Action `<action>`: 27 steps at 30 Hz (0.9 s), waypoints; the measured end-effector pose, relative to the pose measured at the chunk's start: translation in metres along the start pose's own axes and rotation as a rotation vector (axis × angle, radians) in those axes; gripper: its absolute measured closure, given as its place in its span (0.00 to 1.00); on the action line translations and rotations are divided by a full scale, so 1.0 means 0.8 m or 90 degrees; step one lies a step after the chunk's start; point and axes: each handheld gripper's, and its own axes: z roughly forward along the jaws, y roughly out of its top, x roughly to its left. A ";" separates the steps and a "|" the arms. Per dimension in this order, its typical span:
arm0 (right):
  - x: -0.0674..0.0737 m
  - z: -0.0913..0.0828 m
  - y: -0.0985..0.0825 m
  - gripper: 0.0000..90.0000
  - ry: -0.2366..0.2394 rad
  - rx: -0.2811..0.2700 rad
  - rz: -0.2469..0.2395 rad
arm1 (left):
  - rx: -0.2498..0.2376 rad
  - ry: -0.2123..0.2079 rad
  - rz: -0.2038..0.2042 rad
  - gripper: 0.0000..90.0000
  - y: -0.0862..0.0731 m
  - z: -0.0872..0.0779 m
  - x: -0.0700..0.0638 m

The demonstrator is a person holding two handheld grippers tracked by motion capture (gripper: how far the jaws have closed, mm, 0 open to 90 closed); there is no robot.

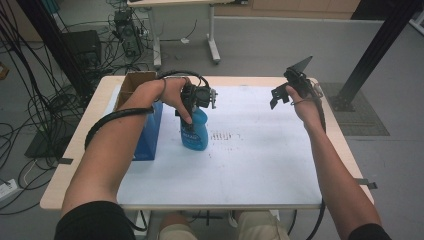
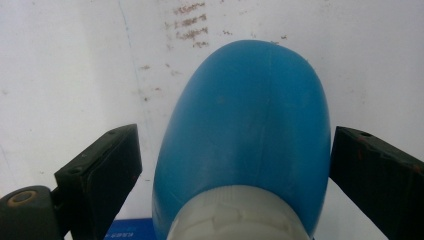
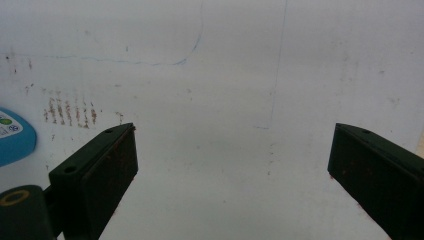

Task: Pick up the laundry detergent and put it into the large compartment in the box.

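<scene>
Over the white table point(image 1: 260, 165), left gripper point(image 1: 192, 107) jaws spread astride blue bottle point(image 1: 195, 132), right gripper point(image 1: 290, 90) raised, jaws apart.

Spray bottle point(image 1: 195, 131) stands upright on table point(image 1: 260, 170), centre-left of frame. Box point(image 1: 149, 135) just left of it, w/ an open cardboard box point(image 1: 131, 86) behind, at upper left. Left gripper point(image 1: 192, 102) directly above bottle top. Right gripper point(image 1: 292, 85) upper right, well apart from bottle. Rust-like marks point(image 1: 225, 136) on table surface just right of bottle.
</scene>
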 end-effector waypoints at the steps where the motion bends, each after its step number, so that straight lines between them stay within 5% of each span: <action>1: 0.000 0.000 0.000 0.06 0.000 0.000 0.000 | -0.001 0.000 -0.001 0.08 0.000 0.000 0.000; 27: 0.001 0.000 0.000 0.06 -0.001 -0.001 -0.001 | -0.002 -0.001 0.000 0.08 -0.001 0.002 0.000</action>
